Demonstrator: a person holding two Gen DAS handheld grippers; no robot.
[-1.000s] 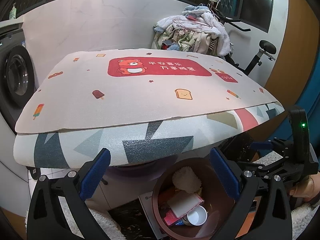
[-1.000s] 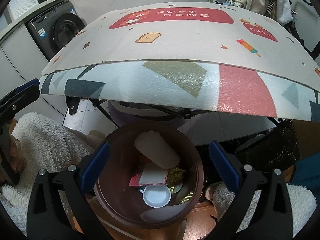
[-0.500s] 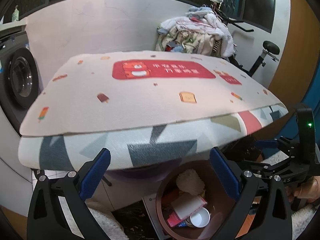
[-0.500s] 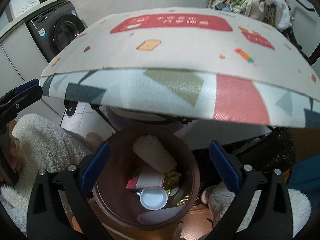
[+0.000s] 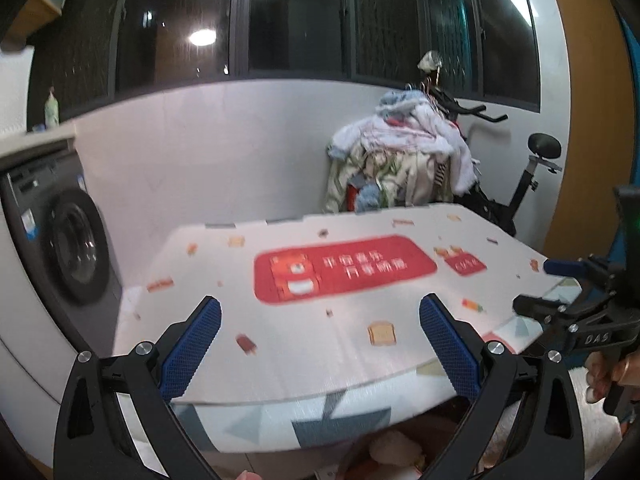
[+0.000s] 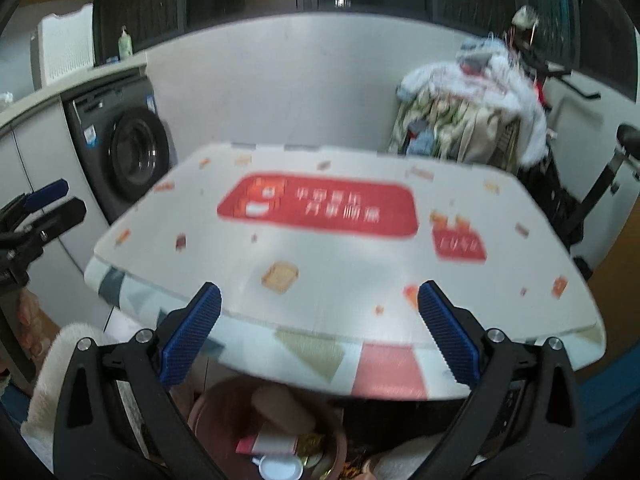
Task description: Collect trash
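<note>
- Trash bin (image 6: pixel 224 420) is sitting below and just ahead of the right gripper (image 6: pixel 318 334), under the near edge of the table (image 6: pixel 344 272), mouth facing up; brown round rim, partly blurred
- Inside it: a pale roll (image 6: pixel 280 404) lying with its long axis running from far-left to near-right, a red-and-white card (image 6: pixel 268 444) lying flat, a white lid (image 6: pixel 280 470) at the near side
- Right gripper is hanging wide open, blue pads (image 6: pixel 192 336) well apart, holding nothing and touching nothing; table edge showing between the fingers
- Left gripper (image 5: pixel 320 348) is likewise spread fully, empty, pads (image 5: pixel 192 348) clear of the table mat
- Left wrist view is showing only a sliver of the bin (image 5: pixel 384 452) at the bottom edge below the claw, contents too blurred to read; the right wrist view is showing the contents
- Left view is showing the right gripper (image 5: pixel 560 288) off to its right, with a hand (image 5: pixel 612 372) on its grip
- Right view is showing the left gripper (image 6: pixel 44 208) off to its left
- Both views are showing a washing machine (image 6: pixel 128 156) ahead-left and a clothes pile (image 6: pixel 472 112) ahead-right
</note>
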